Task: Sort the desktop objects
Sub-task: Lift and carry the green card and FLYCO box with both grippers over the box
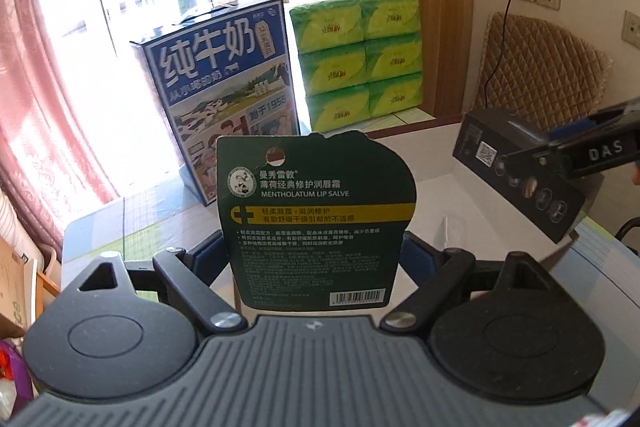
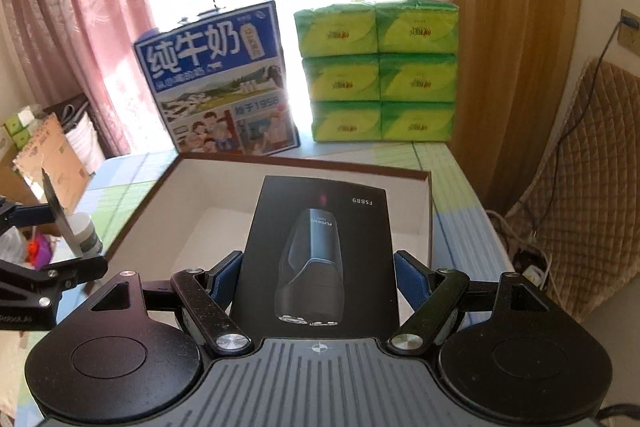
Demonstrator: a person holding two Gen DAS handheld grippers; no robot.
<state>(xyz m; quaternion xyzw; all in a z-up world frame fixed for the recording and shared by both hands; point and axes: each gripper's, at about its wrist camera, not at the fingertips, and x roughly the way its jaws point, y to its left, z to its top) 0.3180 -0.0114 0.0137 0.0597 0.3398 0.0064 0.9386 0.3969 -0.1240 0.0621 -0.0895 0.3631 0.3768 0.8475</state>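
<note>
My left gripper is shut on a dark green lip salve card, which stands upright between the blue pads. Behind and under it is the white inside of an open storage box. My right gripper is shut on a black shaver box marked FS889, held above the storage box, which has a brown rim. In the left wrist view the shaver box hangs at the right in the right gripper. The right wrist view shows the left gripper at the far left, card edge-on.
A blue milk carton case and a stack of green tissue packs stand at the table's back edge by the window. A pink curtain hangs at the left. A quilted brown cushion with a cable is at the right. Cardboard boxes sit off the left edge.
</note>
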